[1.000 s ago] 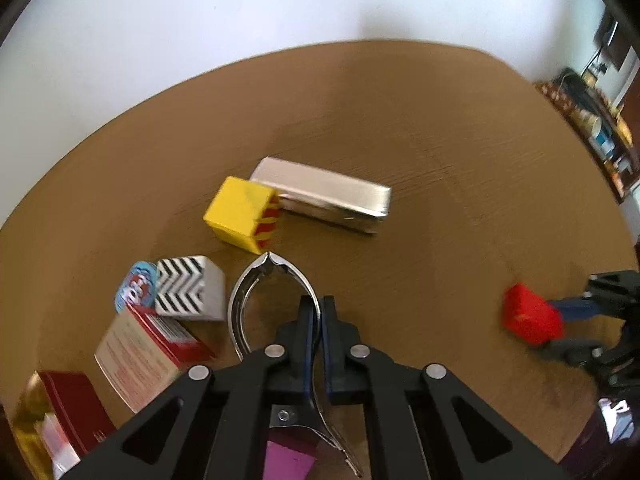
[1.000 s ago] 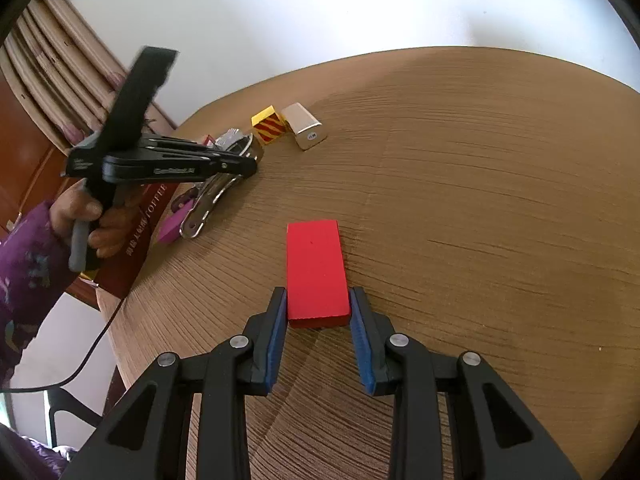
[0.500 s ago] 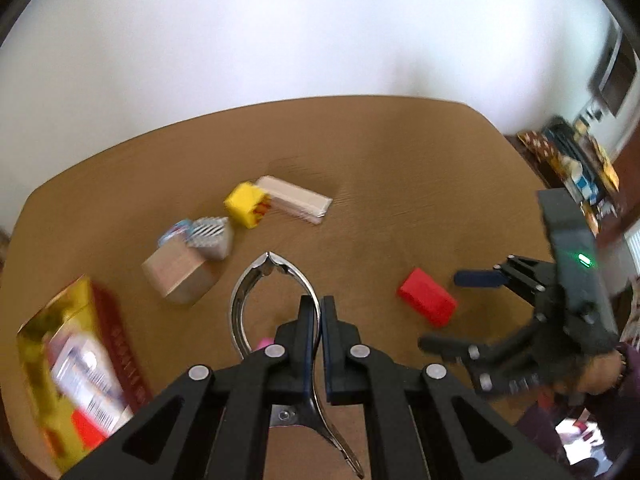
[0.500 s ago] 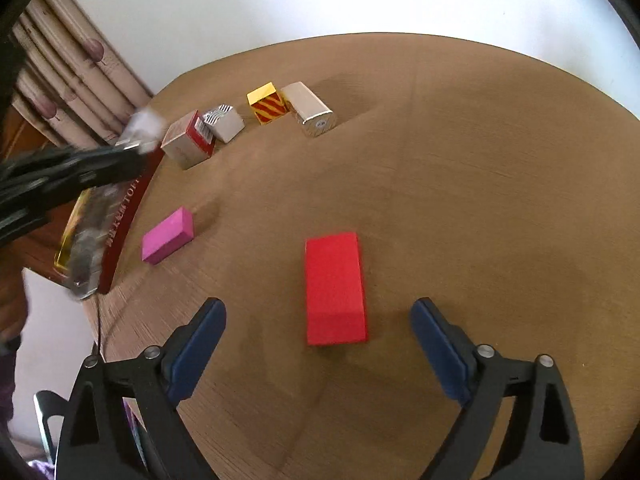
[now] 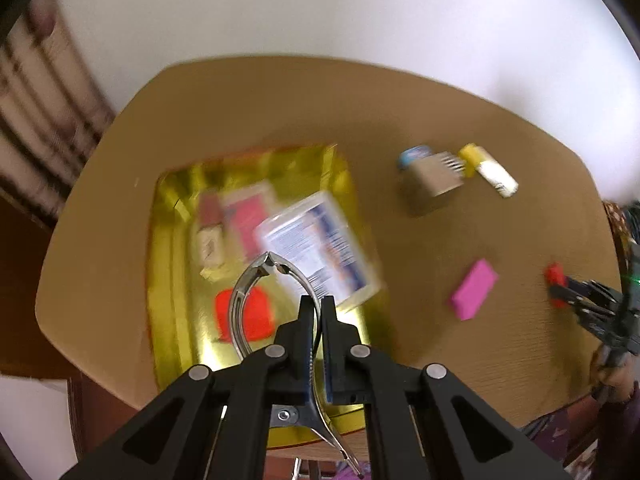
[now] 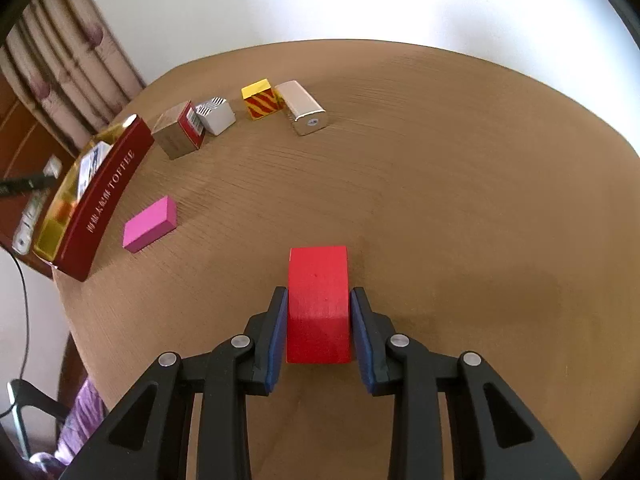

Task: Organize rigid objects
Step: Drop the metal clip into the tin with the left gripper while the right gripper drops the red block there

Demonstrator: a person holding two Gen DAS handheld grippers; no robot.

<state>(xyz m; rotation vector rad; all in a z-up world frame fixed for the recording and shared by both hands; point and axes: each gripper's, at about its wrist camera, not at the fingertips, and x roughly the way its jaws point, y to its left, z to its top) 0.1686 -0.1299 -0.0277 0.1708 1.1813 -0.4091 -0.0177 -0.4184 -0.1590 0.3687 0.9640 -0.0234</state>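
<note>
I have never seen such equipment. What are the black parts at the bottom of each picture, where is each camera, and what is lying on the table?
There is no robot here. A person holds one hand tool in each hand, and each tool has two black jaws and a wide-angle camera looking forward along them.

In the left view, the left gripper is shut on metal nippers, above a gold tray that already holds some blurred packets.

In the right view, the right gripper has its blue-padded jaws closed on both sides of a red block.

On the brown table also lie a pink block, a yellow striped cube, a silver bar and two small boxes.
</note>
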